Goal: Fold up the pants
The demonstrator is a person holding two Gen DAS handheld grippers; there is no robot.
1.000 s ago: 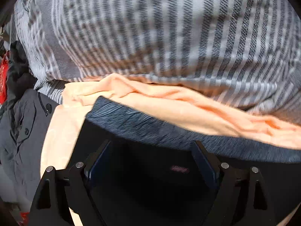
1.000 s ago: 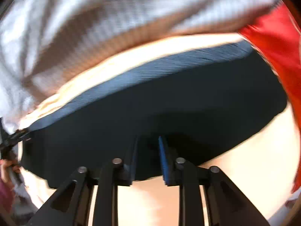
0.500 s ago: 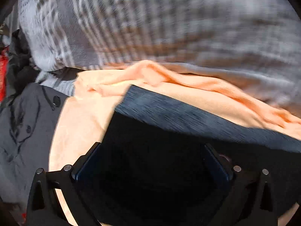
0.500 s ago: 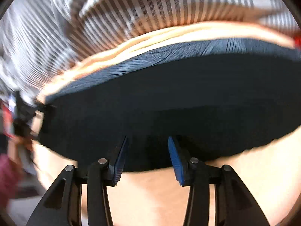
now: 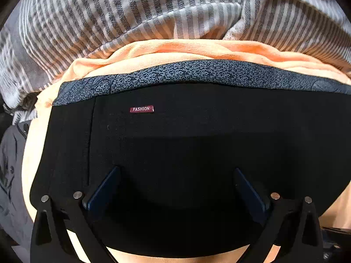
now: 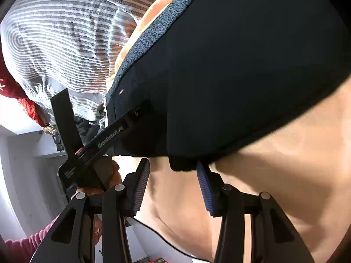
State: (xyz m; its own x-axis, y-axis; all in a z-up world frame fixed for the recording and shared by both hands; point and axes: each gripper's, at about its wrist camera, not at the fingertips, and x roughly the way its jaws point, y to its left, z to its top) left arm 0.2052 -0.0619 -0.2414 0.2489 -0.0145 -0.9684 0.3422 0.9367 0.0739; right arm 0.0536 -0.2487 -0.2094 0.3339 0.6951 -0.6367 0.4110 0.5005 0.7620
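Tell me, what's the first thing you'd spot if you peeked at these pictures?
The big black pants fill the middle of the left wrist view, with a speckled grey waistband along the top and a tiny red FASHION tag just below it. They lie on a peach cloth, with a grey striped fabric bunched behind. In the right wrist view, the right gripper is open at the pants' hem.

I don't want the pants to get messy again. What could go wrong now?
1. Both claws are open, so the folded black pants with a speckled grey waistband may slump or unfold.
2. The right claw sits right at the pants' edge and might snag it.
3. The orange cloth underneath is wrinkled, so the fold could sit crooked.
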